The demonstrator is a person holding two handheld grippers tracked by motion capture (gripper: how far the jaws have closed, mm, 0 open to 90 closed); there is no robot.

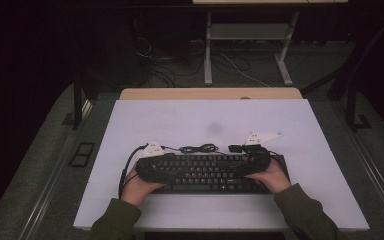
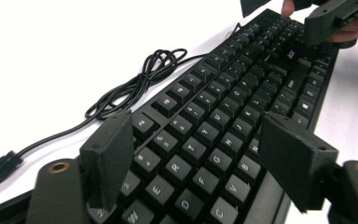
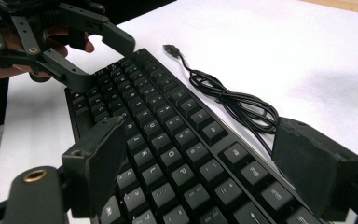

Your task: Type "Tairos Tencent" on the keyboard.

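White table [image 1: 210, 120]: the work surface, seen from the high view, with a wooden edge along its far side.

Black keyboard [image 1: 207, 172]: lies flat on the near half of the table, long axis running left to right, keys facing up.

Left gripper [image 1: 145, 167]: held over the keyboard's left end. In the left gripper view [image 2: 193, 158] its jaws stand wide apart, straddling the key rows from above; one pad sits near the far edge of the keyboard by the number row, the other near the front edge. Whether the pads touch the keyboard's edges cannot be told. Nothing is clamped.

Right gripper [image 1: 257, 159]: held over the keyboard's right end. In the right gripper view [image 3: 200, 168] its jaws are likewise spread, keyboard between them, one pad at the cable side and one toward the front edge.

Keyboard cable [image 1: 197, 148]: loosely coiled on the table just behind the keyboard.

USB plug [image 3: 169, 48]: lies on the table at the cable's free end.
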